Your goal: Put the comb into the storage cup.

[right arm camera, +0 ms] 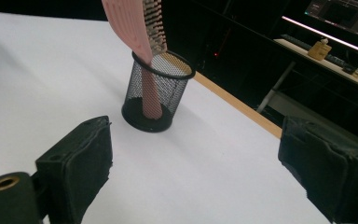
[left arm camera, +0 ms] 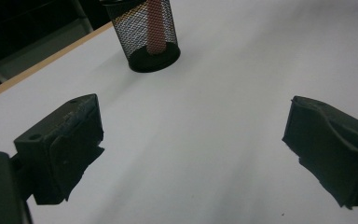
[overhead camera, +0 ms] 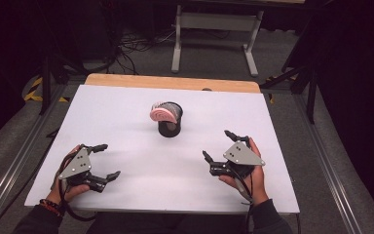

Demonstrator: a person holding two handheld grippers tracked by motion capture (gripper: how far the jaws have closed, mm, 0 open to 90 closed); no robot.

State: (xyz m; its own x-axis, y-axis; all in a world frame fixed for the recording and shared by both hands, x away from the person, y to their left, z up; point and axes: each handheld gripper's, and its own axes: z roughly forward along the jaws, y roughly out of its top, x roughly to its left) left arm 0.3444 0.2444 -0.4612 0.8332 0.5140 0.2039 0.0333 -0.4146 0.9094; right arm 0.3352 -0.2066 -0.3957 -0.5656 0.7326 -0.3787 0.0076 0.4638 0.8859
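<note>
Both tongs stand spread wide with nothing between their jaws: the left gripper (overhead camera: 99, 162) rests on the white table (overhead camera: 126, 122) near and to the left of the black mesh cup (overhead camera: 169, 126), the right gripper (overhead camera: 220, 146) near and to its right, each well apart from it. The cup stands upright in the middle of the table, toward the far edge from the grippers. A pink hairbrush (overhead camera: 161, 113) stands in it handle-down, its bristled head above the rim and leaning to one side; the right gripper view shows the handle (right arm camera: 150, 93) running down to the cup's floor and the head resting against the rim.

Judged from this, the main risk is tipping. The cup looks light and top-heavy with the brush leaning out, so a sideways pull on the brush head would likely drag the cup over or slide it, unless one gripper steadies the cup. A pinch across the bristles could also slip.

Each hand grips its tool from behind, wrists low near the table's near edge, jaws angled inward toward the cup.
</note>
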